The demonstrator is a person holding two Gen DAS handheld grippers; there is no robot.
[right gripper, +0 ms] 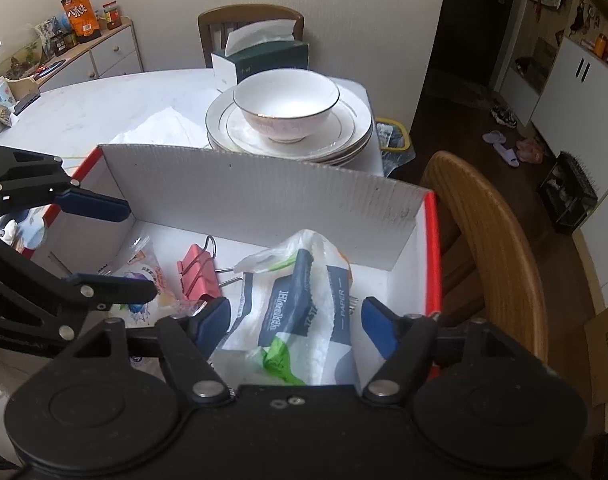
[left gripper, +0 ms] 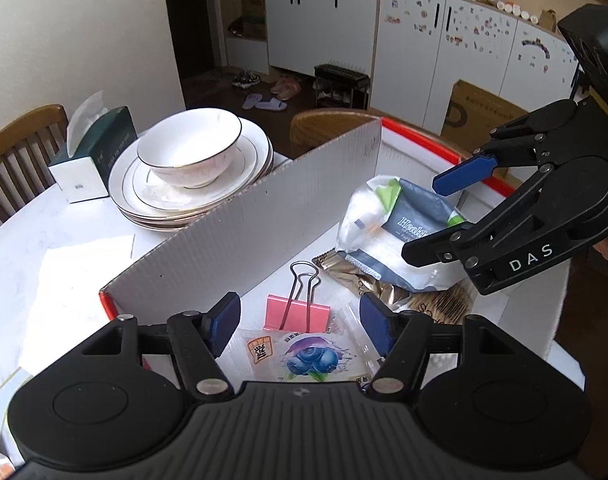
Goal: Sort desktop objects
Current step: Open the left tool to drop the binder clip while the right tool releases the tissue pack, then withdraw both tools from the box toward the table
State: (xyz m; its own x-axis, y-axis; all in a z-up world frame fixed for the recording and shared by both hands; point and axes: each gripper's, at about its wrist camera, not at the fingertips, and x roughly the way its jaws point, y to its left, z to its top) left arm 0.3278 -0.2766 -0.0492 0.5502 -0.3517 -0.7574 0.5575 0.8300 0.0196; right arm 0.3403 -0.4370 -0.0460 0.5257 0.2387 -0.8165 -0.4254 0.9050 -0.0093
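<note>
nearest in the left wrist view, the left gripper [left gripper: 300, 326] hangs over the near end of a white corrugated box [left gripper: 240, 220] with red edging, its blue-padded fingers [left gripper: 224, 320] spread apart and pressing on nothing. directly below them, on the box floor, lies a blueberry-printed sachet [left gripper: 309, 358], and just past it a pink binder clip [left gripper: 296, 312] with its wire handles folded toward the far wall. beside the clip, a crinkled gold-brown packet [left gripper: 363, 280] lies partly under a pack of paper tissues [left gripper: 387, 232] in a white, grey and green wrapper. the right gripper [right gripper: 294, 324] is over that pack at the other end of the box; its fingers [right gripper: 377, 326] stand released on either side of the wrapper without touching it, and the pack rests on the box floor. in the left wrist view the same gripper reaches in from the right with its fingers parted. beyond the far wall of the box, on the white table [right gripper: 104, 100], a white bowl [right gripper: 286, 100] with a thin dark rim sits on a stack of plates [right gripper: 355, 136], and a crumpled white sheet [right gripper: 160, 130] lies close by. behind those is a dark green tissue box [right gripper: 264, 60] with a tissue sticking up. wooden chairs [right gripper: 499, 248] stand at the table's edge, and white cabinets [left gripper: 443, 52] line the far wall.
</note>
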